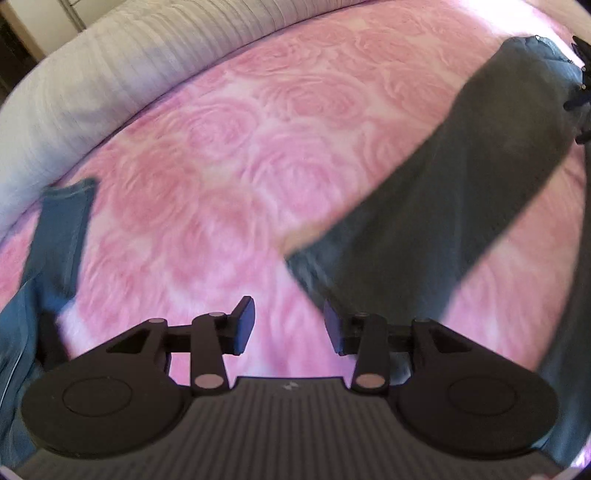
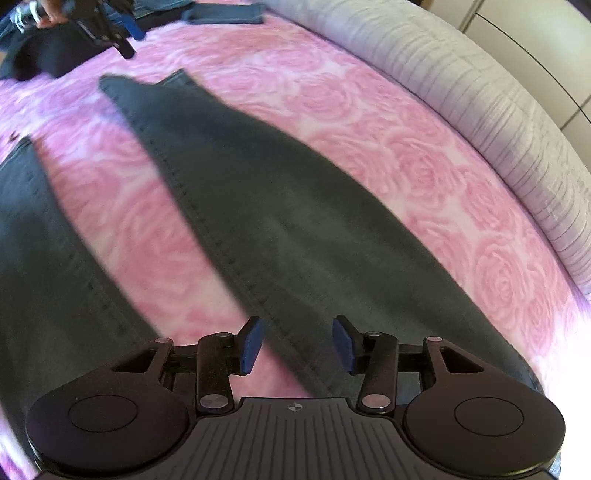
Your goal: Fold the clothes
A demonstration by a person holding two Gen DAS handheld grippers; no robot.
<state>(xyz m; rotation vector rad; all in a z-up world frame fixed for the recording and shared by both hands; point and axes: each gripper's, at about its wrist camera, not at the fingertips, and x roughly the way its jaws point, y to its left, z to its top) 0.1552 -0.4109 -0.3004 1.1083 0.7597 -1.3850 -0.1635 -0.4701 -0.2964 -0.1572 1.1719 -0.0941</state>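
Observation:
Dark grey trousers lie spread on a pink rose-patterned bed cover. In the right wrist view one leg (image 2: 280, 206) runs away from me and the other leg (image 2: 48, 258) lies at the left. My right gripper (image 2: 297, 343) is open and empty just above the near leg. In the left wrist view a trouser leg (image 1: 450, 206) crosses the right side, its hem close to my open, empty left gripper (image 1: 288, 323). The left gripper also shows far off in the right wrist view (image 2: 125, 37).
A blue garment (image 1: 55, 236) lies at the left; it also shows at the top of the right wrist view (image 2: 221, 14). A black garment (image 2: 44, 59) lies by the far gripper. A grey ribbed bolster (image 1: 110, 66), (image 2: 480, 92) borders the pink cover (image 1: 221, 166).

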